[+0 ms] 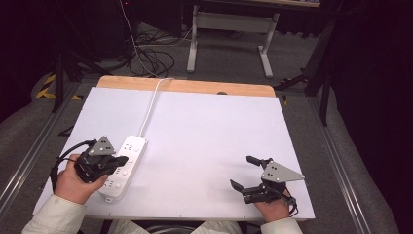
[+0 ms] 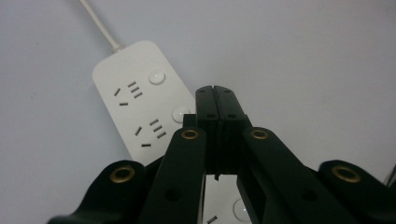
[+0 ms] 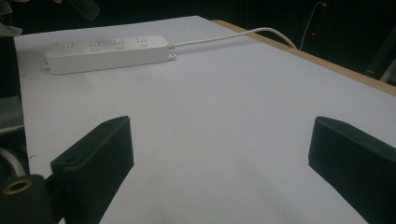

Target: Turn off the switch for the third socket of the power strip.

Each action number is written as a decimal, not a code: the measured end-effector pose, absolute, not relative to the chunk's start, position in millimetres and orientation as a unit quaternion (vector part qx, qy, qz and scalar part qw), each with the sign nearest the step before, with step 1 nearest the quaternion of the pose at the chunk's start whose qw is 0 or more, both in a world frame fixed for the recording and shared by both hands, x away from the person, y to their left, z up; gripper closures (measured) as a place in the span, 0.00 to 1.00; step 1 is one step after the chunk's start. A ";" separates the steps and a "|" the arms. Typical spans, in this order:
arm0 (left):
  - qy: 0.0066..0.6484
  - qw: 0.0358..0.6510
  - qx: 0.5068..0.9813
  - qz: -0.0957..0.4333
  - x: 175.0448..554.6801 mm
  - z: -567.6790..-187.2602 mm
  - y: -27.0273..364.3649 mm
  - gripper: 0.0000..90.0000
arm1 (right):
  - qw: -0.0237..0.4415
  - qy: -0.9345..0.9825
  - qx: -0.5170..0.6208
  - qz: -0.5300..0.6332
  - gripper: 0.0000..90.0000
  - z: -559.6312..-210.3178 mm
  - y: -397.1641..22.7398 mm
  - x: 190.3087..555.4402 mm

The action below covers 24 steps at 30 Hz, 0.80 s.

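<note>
A: Power strip (image 1: 123, 166) lies flat on the white tabletop (image 1: 204, 141), near-left part, sockets and buttons facing up. Left claw (image 1: 120, 160) sits over it, jaws pressed together with nothing between them.

B: Confirmed from the left gripper view: closed tips hover above the strip (image 2: 140, 107), just beside one of the round buttons (image 2: 180, 114). Contact or a small gap, I cannot tell.

A: Step in hand, my reading: lining the closed tips up to press a switch button. Next move calls for a short, straight push down onto the round button, tips centred so they don't slide onto the socket slots.

B: Right claw (image 1: 245, 171)?

A: Spread wide, empty, resting at the near-right part of the tabletop, well apart from the strip. The right gripper view shows both jaws far apart over bare surface.

B: Orientation of the strip?

A: Long axis runs from the near edge away toward the far edge, leaning slightly right. Cord (image 1: 152, 104) leaves the far end and goes toward the wooden back edge. From the right gripper view, the strip (image 3: 106, 52) lies crosswise, cord (image 3: 233, 37) trailing right.

B: Noted. Row of buttons runs along its right side.
</note>
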<state>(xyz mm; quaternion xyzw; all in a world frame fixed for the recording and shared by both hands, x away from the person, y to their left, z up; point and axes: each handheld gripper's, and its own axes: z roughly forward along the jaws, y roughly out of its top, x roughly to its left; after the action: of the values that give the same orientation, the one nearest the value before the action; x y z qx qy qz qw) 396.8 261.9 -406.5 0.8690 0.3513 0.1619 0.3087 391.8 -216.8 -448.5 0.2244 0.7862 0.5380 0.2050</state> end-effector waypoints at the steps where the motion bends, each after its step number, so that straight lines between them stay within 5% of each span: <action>1: 0.357 0.296 0.874 0.149 399.4 -409.6 259.5 1.00 | 0.205 0.786 0.225 0.538 0.08 -448.5 -216.9 391.8; 24: 0.366 0.189 0.906 0.097 412.1 -423.9 245.8 1.00 | 0.201 0.789 0.220 0.538 0.08 -449.3 -215.8 392.7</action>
<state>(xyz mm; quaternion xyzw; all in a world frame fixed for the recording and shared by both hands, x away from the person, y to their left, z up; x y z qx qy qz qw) 412.1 245.8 -423.9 0.9058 0.3663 0.0972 0.1894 392.7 -215.8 -449.3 0.2199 0.7888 0.5377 0.2008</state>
